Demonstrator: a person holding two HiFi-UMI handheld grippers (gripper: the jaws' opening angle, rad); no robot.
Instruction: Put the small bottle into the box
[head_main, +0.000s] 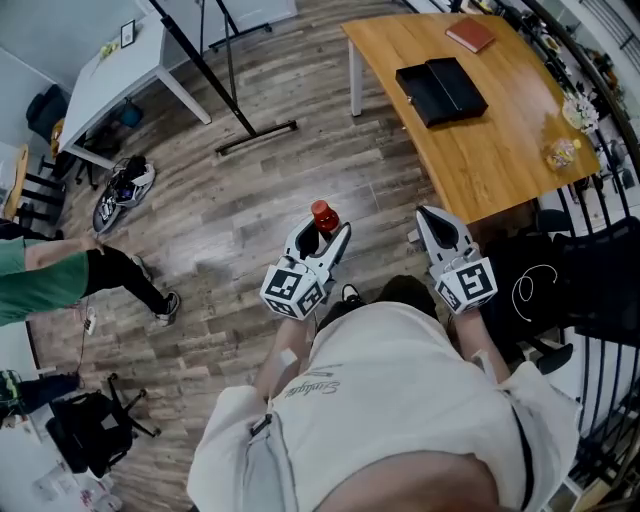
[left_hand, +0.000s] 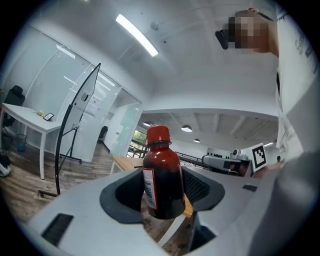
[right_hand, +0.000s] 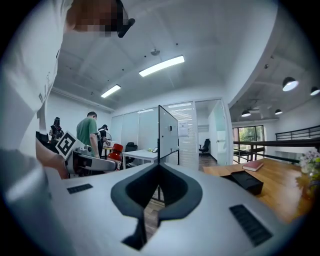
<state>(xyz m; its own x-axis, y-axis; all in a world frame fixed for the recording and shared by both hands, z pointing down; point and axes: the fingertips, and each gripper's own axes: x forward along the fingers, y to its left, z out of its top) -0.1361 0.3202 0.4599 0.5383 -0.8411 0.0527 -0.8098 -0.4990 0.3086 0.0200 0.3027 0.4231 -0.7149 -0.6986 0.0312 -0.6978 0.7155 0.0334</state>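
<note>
My left gripper (head_main: 325, 232) is shut on a small dark-red bottle (head_main: 323, 217) with a red cap; in the left gripper view the bottle (left_hand: 162, 176) stands upright between the jaws. The black box (head_main: 441, 90) lies open on the wooden table (head_main: 500, 150), ahead and to the right; it also shows in the right gripper view as a black box (right_hand: 247, 181). My right gripper (head_main: 432, 225) is shut with nothing in it, its jaws closed together in the right gripper view (right_hand: 157, 195), near the table's front edge.
A red book (head_main: 470, 35) lies on the table beyond the box. Small items (head_main: 562, 150) sit at the table's right end. A black railing (head_main: 610, 250) runs on the right. A person in green (head_main: 60, 280) stands left; a white desk (head_main: 120, 70) at far left.
</note>
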